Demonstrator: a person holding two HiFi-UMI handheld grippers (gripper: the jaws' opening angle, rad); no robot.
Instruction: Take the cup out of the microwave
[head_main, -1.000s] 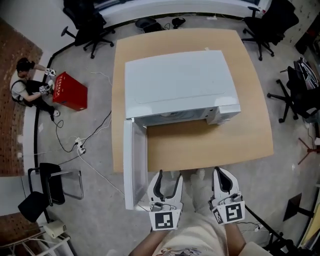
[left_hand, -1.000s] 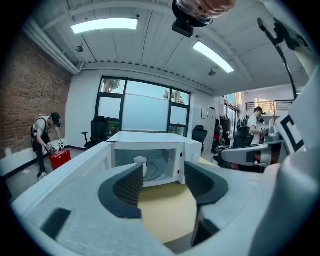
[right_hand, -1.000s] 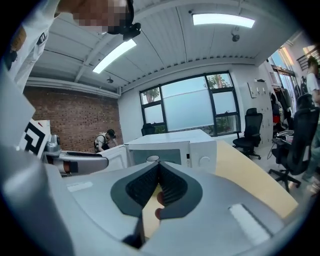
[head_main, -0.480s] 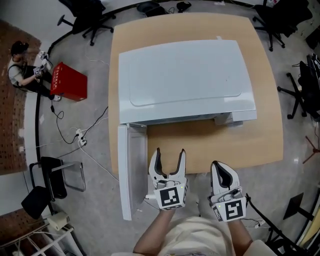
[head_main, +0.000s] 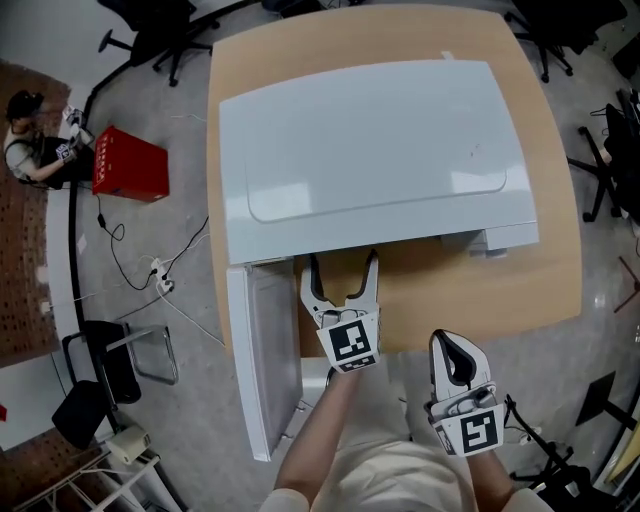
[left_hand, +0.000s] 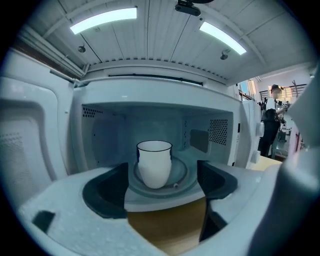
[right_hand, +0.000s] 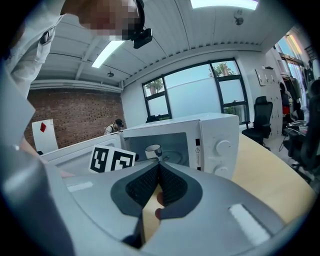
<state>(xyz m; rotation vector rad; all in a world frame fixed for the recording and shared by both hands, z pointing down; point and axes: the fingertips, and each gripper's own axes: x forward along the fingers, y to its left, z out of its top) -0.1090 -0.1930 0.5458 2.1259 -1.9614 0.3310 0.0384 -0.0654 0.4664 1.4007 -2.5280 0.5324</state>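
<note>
Two tools: my left gripper (head_main: 341, 262) has advanced to the open microwave (head_main: 370, 150), jaws opening wide around nothing yet, cup (left_hand: 154, 164) upright on the turntable (left_hand: 181, 173) dead ahead, so reach-in's next; right gripper (head_main: 453, 347) closed, empty, parked.

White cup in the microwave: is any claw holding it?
Nothing is held. The left claw is opening, short of the white ceramic cup; the right claw is shut, empty.

Bright, even light from ceiling strip lights (left_hand: 102, 20) (fisheye edges darken).
</note>
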